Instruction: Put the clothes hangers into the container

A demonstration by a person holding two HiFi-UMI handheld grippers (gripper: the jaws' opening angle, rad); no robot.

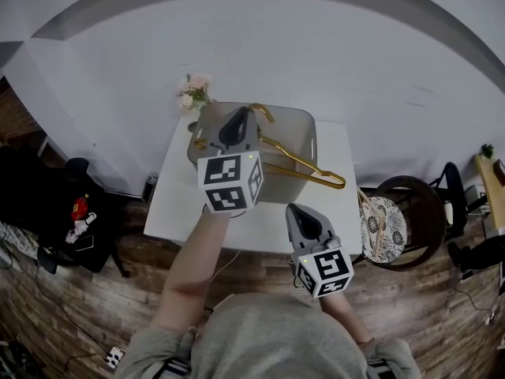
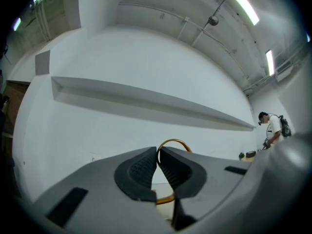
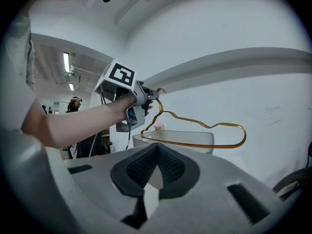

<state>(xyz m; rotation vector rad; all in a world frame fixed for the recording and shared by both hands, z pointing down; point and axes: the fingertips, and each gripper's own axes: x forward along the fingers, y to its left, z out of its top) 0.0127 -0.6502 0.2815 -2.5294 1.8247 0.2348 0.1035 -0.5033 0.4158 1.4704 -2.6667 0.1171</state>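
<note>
One hanger (image 2: pixel 174 140) between left gripper (image 2: pixel 158 152) fingers (image 2: pixel 139 172)

It looked like a lab: ceiling strip lights (image 2: pixel 269 62), exposed pipes (image 2: pixel 195 30), a floor power strip (image 1: pixel 116 357), and a plain white table (image 1: pixel 177 208).

white table (image 1: pixel 335 219) | pink flowers (image 1: pixel 194 91) at its far-left corner | patterned round chair (image 1: pixel 384 226) right | wood floor (image 1: pixel 426 306)
</note>
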